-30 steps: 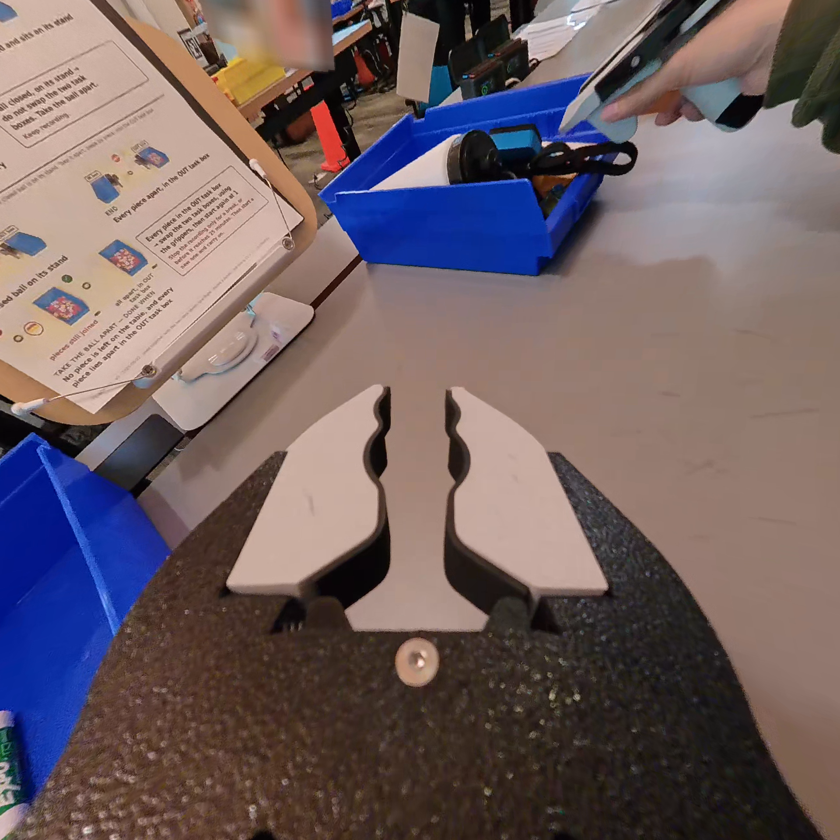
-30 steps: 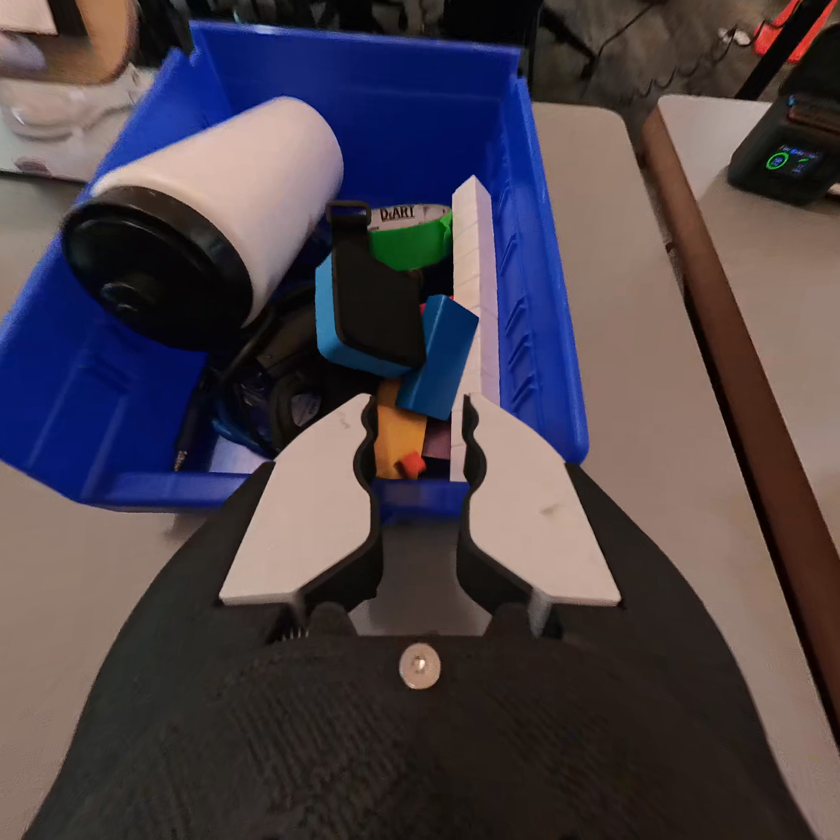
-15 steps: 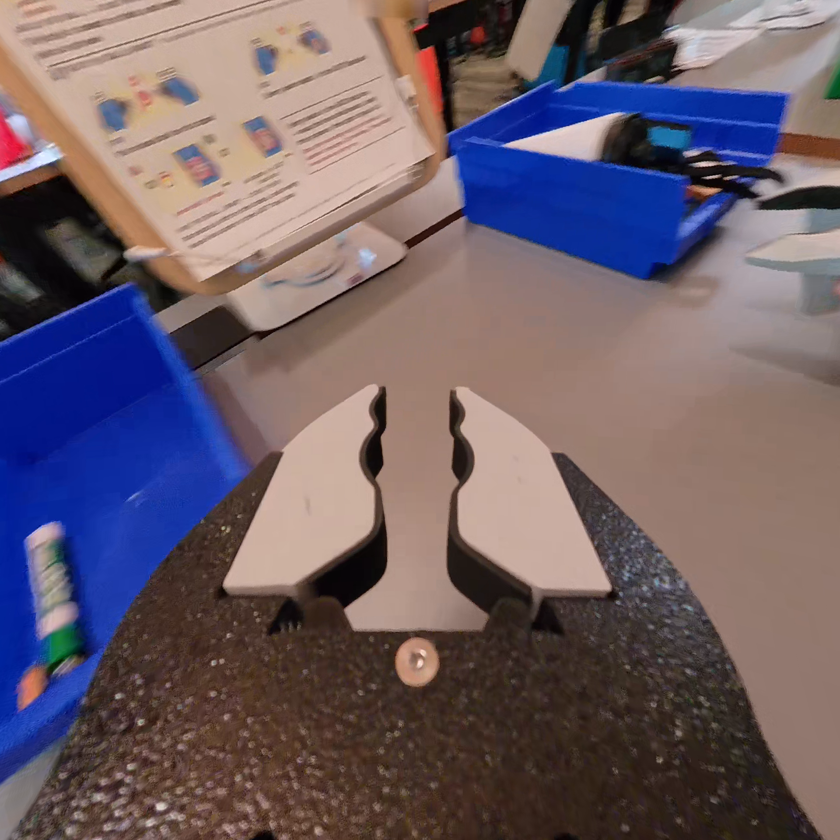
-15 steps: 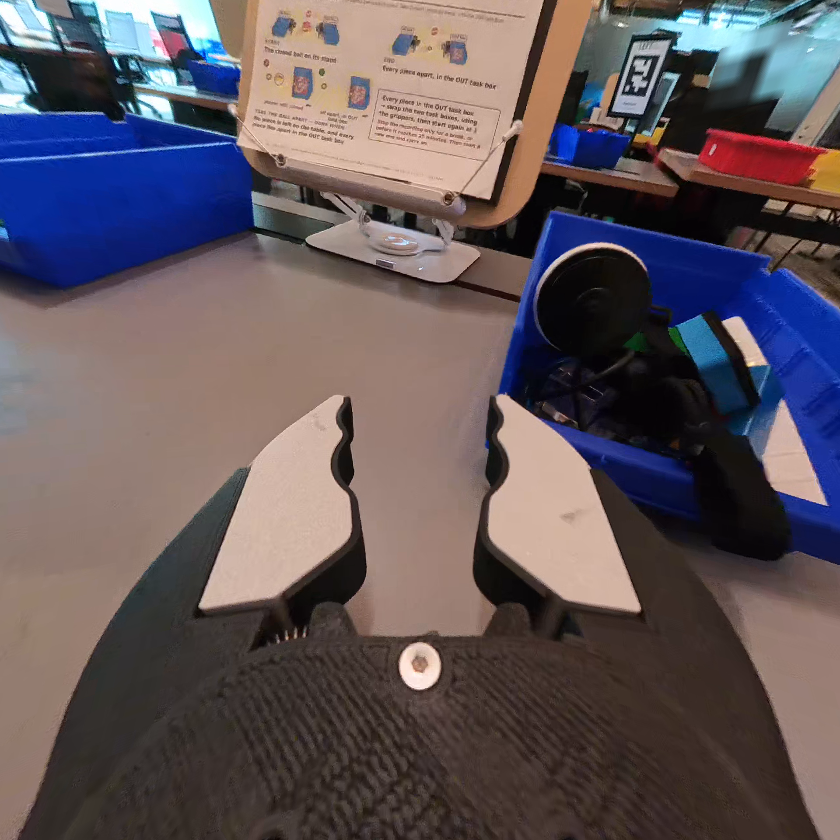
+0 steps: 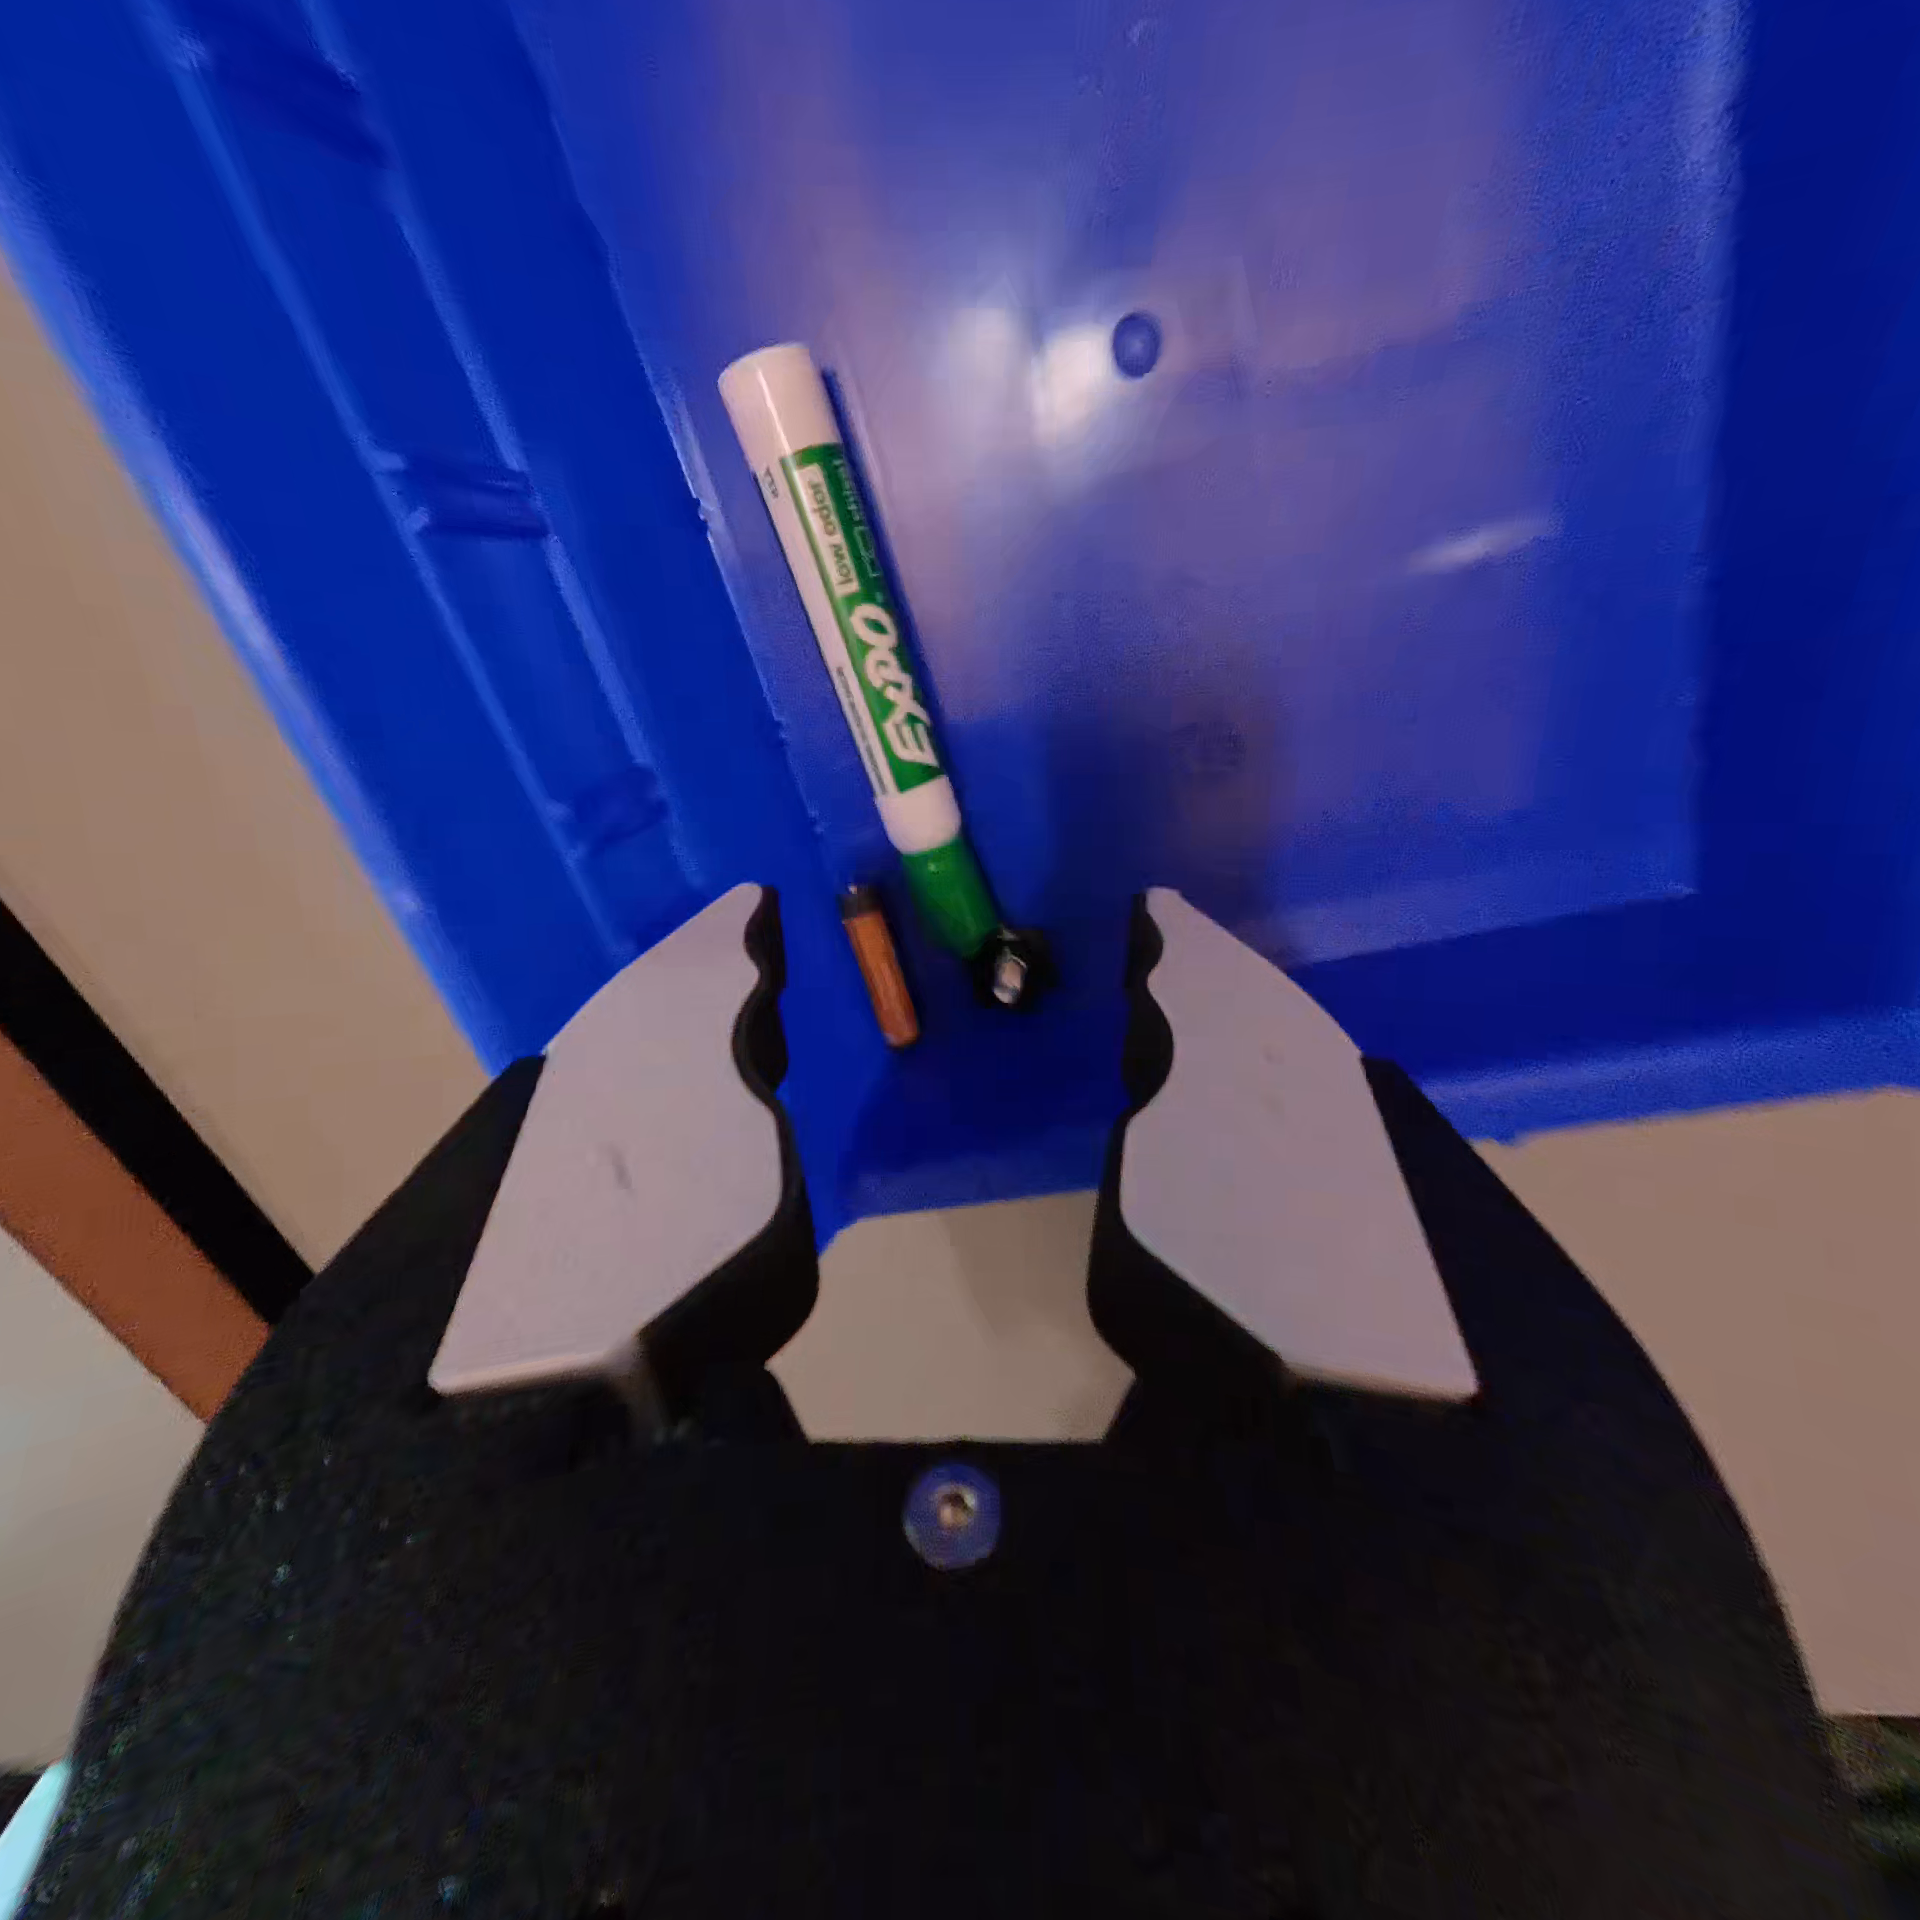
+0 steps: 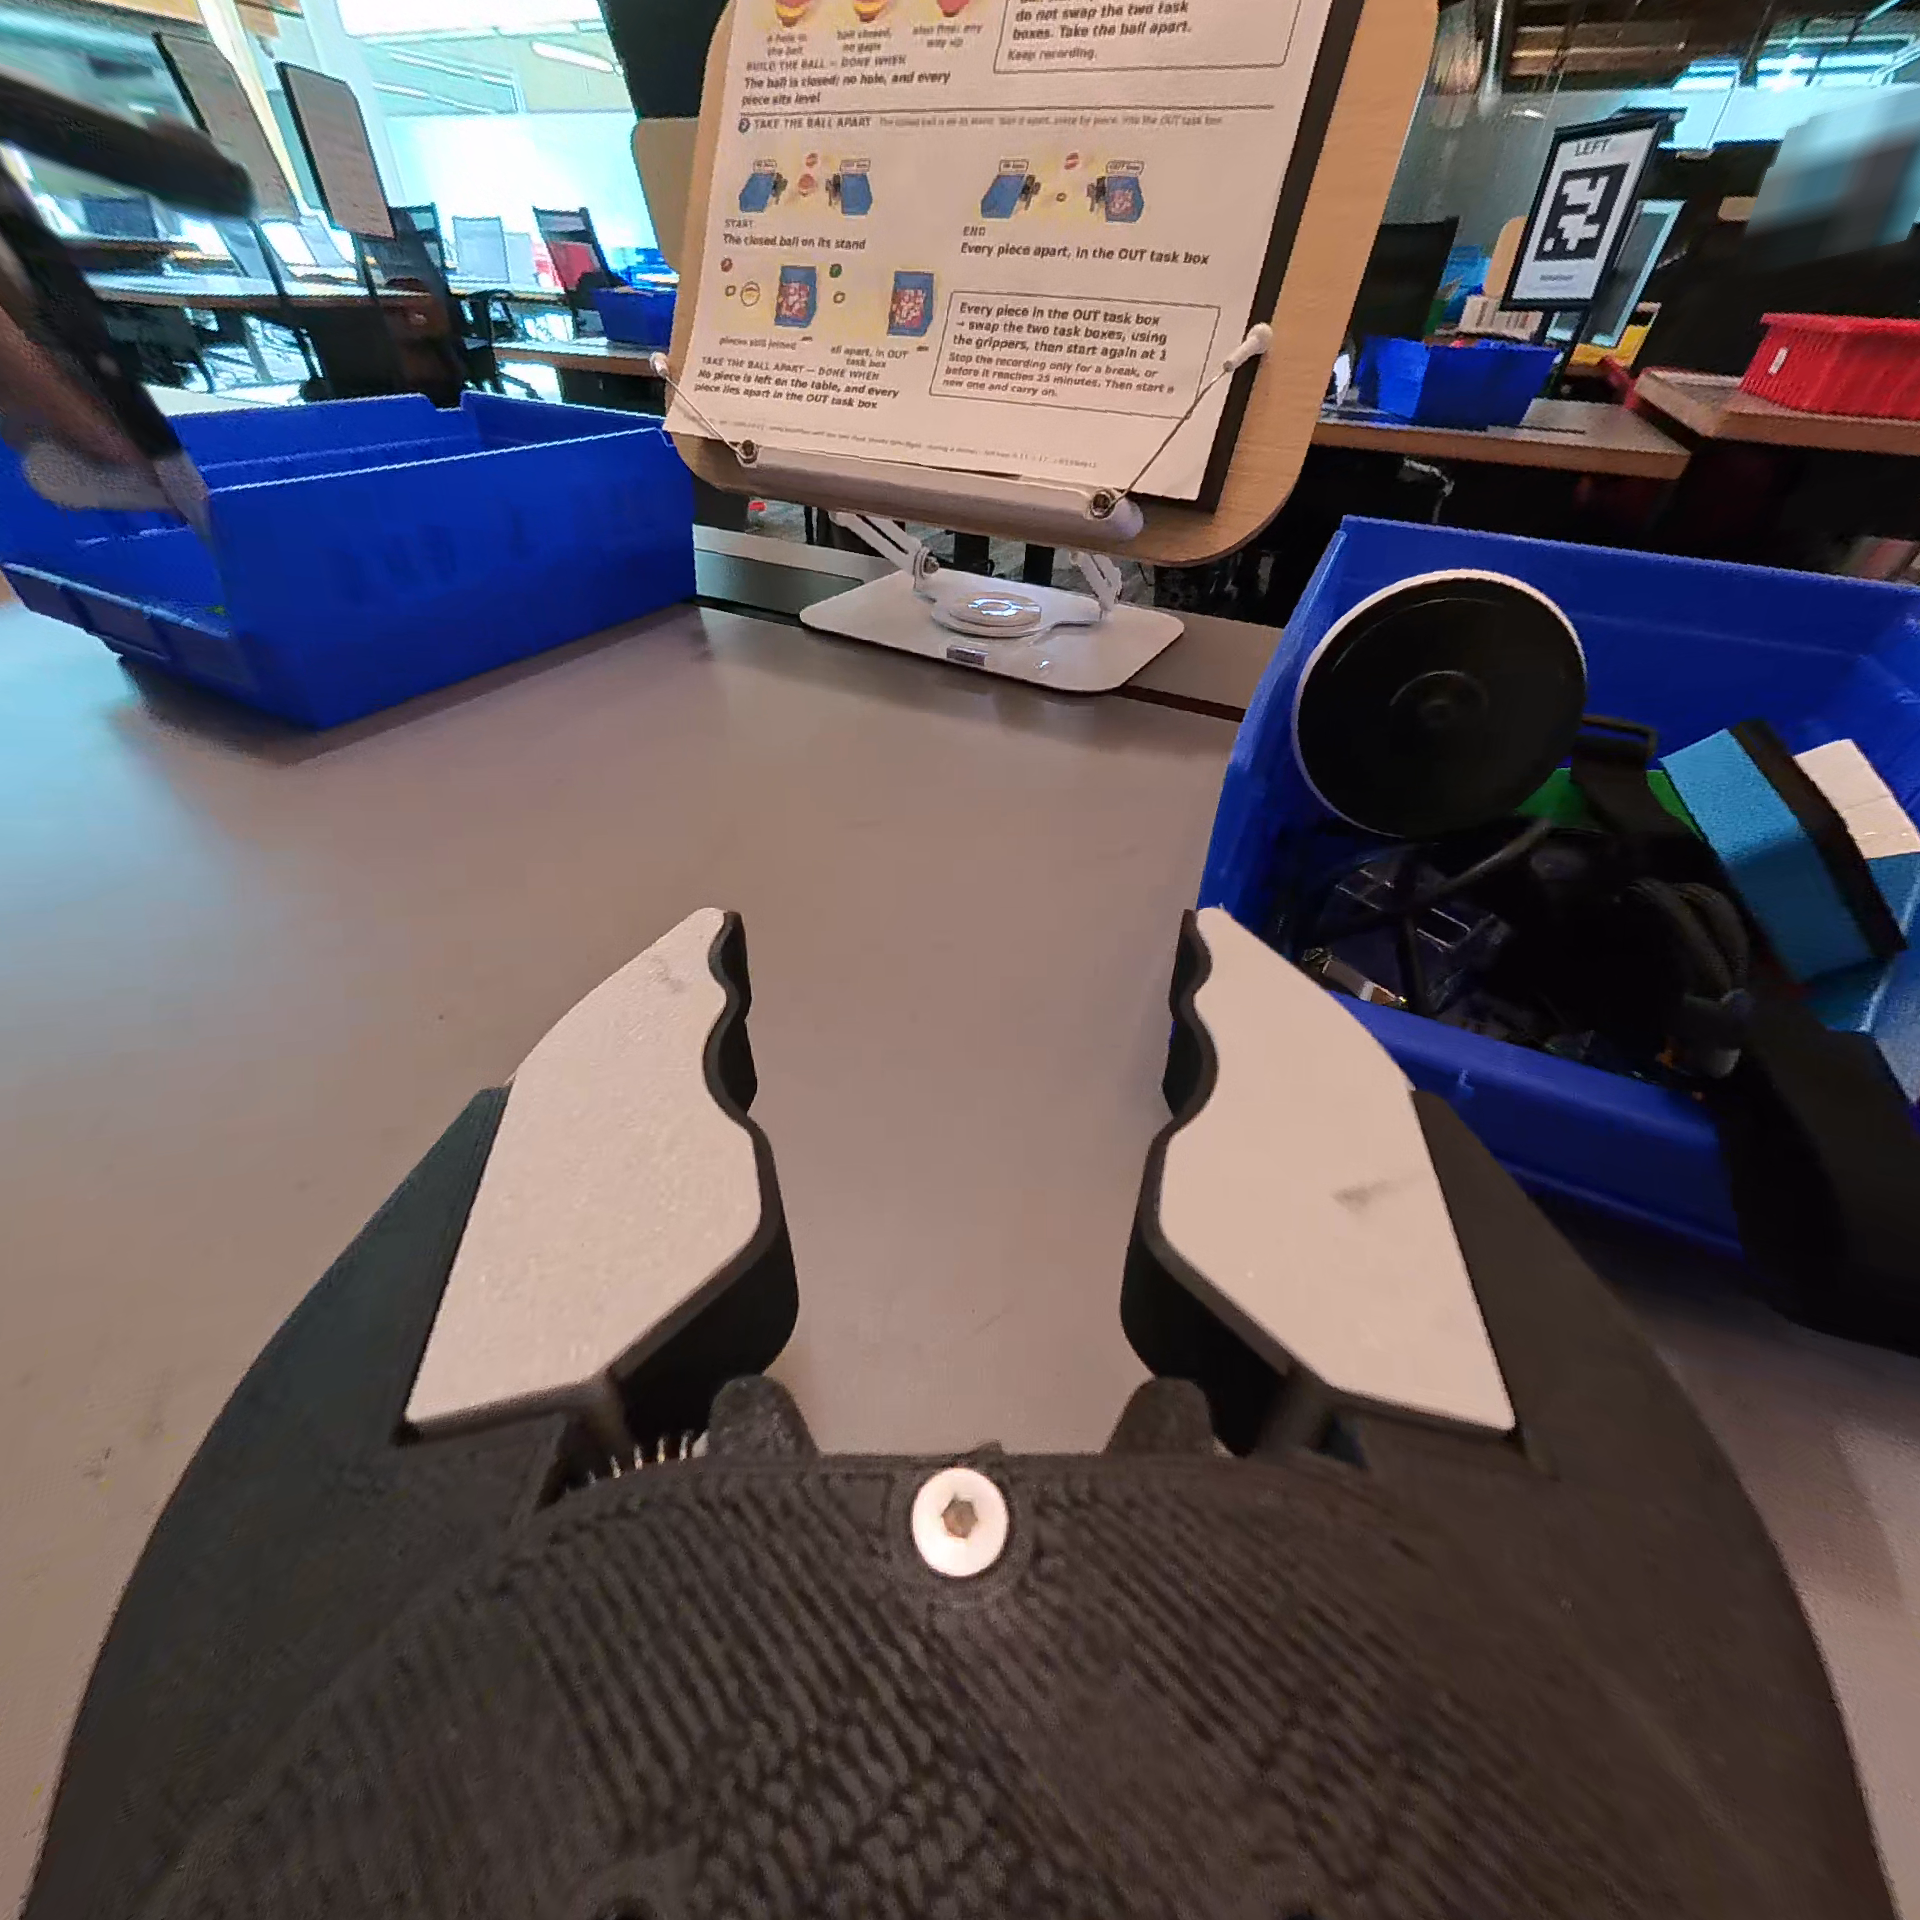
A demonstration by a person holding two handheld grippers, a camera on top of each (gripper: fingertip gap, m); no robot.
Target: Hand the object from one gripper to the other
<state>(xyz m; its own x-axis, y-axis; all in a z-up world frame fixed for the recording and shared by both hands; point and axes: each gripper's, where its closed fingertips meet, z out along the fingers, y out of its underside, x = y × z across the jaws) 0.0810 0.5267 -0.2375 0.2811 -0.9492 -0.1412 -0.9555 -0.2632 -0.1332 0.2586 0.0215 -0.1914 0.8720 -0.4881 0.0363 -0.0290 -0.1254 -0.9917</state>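
Note:
In the left wrist view, a green and white marker lies on the floor of a blue bin, along its left wall. A small copper battery and a small black part lie at the marker's near end. My left gripper is open and empty, above the bin's near corner, with these items just ahead between the fingertips. My right gripper is open and empty above the grey table. The left gripper shows blurred at the left edge of the right wrist view, over the left bin.
A second blue bin on the right holds a white roll with a black end, a blue and black block, cables and other items. A stand with an instruction sheet is at the table's back edge. The tips of one gripper are about 55 cm away from the tips of the other. The right gripper is farther from the small copper battery, some 55 cm, than the left, some 6 cm.
My left gripper has swung left and tipped down over the left bin, and its jaws have opened wider. My right gripper has left the right bin, turned toward the table middle and opened.

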